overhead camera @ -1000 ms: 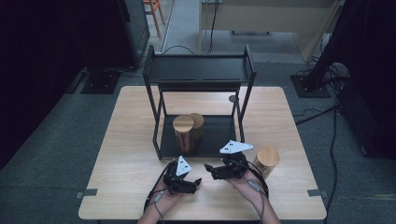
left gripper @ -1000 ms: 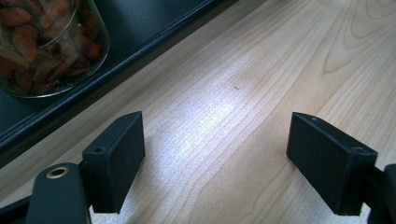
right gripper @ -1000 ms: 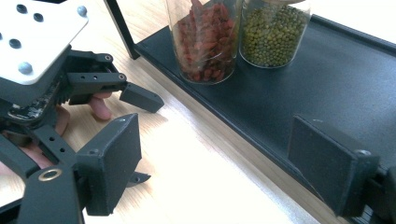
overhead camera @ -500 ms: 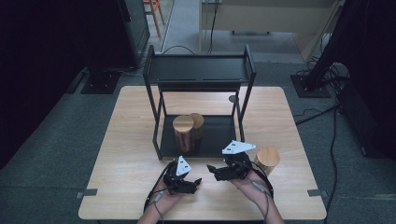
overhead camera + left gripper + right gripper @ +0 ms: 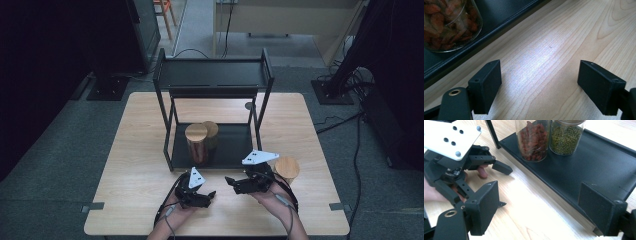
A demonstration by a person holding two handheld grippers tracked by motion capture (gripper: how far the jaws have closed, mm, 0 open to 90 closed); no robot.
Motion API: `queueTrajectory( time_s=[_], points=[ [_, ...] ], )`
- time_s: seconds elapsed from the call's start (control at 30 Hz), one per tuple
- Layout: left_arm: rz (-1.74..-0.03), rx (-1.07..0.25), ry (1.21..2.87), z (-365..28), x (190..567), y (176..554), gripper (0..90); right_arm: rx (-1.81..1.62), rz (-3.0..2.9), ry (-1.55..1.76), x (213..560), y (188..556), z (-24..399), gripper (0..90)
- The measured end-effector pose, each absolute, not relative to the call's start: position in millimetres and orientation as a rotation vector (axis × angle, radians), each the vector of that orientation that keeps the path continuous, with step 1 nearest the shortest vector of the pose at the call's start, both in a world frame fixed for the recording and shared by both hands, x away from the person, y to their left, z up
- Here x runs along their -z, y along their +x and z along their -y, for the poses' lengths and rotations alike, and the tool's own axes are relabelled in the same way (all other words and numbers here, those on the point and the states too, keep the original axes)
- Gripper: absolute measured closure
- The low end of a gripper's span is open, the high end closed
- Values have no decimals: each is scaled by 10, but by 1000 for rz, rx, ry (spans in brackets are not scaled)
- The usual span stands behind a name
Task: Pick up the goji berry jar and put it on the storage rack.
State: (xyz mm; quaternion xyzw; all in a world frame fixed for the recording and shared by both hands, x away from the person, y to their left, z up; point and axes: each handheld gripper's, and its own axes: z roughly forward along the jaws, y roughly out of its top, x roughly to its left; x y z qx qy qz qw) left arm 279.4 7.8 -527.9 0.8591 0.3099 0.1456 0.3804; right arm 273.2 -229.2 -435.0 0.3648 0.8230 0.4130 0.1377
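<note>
At the bottom centre of the high view, two hands come in over the near edge of the counter (image 5: 135, 165), each carrying a set of tongs low over the wood. The left tongs (image 5: 209, 196) sit at lower centre and point toward the right of the frame; the right tongs (image 5: 230, 181) sit just right of them and point left, so the two tips face each other, near but apart. The forearms are cut off by the bottom edge, and the hands are largely hidden beneath the tool bodies and their grey plates. In the left gripper view the left tongs are spread wide and released, holding nothing, with bare wood between the jaws. In the right gripper view the right tongs (image 5: 549, 207) are likewise spread wide and empty, with the left tongs (image 5: 502, 167) and a fingertip at upper left. Just right of the right hand stands a wooden-lidded jar (image 5: 287, 168), its lower part hidden. Farther off, on the bottom tray of the black shelf rack (image 5: 215, 75), stand a jar of red dried berries (image 5: 532, 140) and, touching or just beside it, a jar of green beans (image 5: 566, 137); both tops are cut off in the right gripper view.
</note>
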Motion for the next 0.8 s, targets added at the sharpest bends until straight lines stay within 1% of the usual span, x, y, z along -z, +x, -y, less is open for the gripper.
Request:
queueTrajectory(
  time_s=[0.8],
  points=[
    [-788, -370, 2195, -82, 5279, 2791, 198, -1177, -2379, 1039, 4158, 2619, 2443, 174]
  ],
)
